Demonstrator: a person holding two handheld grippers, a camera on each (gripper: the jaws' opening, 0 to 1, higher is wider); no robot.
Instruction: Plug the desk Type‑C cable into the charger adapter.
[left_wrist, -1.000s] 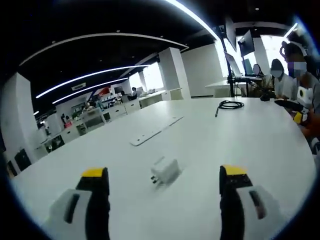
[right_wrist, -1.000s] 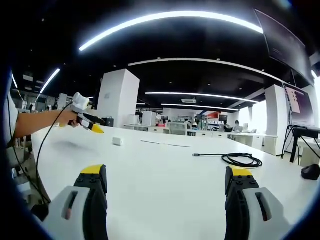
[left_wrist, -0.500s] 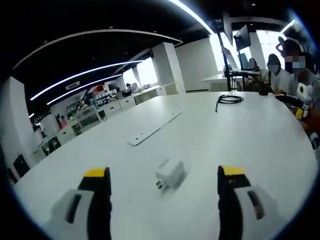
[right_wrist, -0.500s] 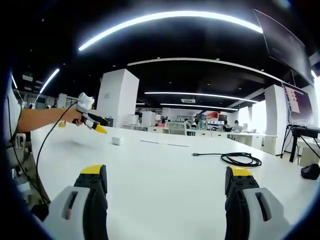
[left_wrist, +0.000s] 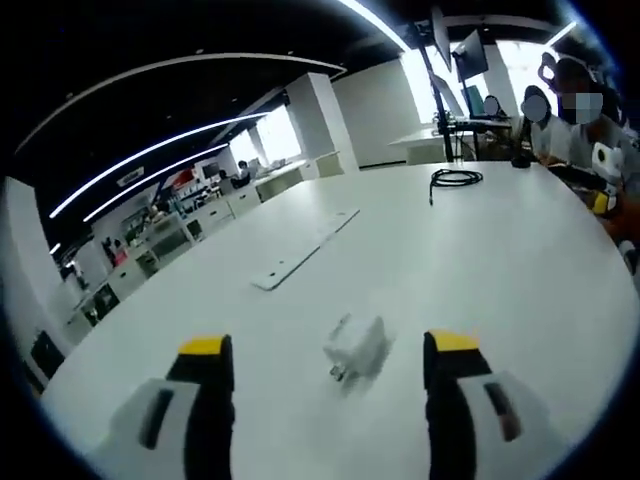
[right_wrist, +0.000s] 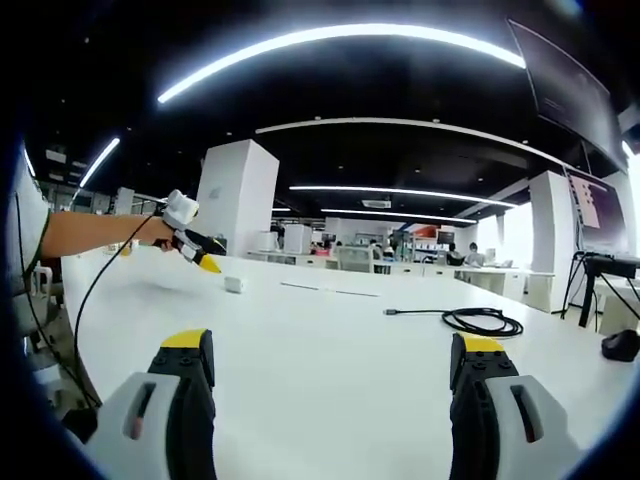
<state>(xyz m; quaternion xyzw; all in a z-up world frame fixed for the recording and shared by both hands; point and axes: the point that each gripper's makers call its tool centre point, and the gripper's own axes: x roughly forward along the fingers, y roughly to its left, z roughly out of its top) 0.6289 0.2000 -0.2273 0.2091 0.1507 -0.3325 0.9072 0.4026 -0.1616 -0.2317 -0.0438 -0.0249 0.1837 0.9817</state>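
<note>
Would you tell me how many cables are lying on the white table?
1. A coiled black cable lies far across the white table, its plug end stretched out toward the charger adapter. Others could lie outside the views.

The charger adapter (left_wrist: 360, 350) is a small white block lying on its side on the white tabletop (left_wrist: 480, 260), its metal prongs pointing toward the camera in the left gripper view; motion blur softens its outline. In the right gripper view it shows as a tiny white cube (right_wrist: 234, 284). The Type-C cable (right_wrist: 470, 318) is black, loosely coiled flat, one plug end stretched out straight, well apart from the adapter and unplugged.
</note>
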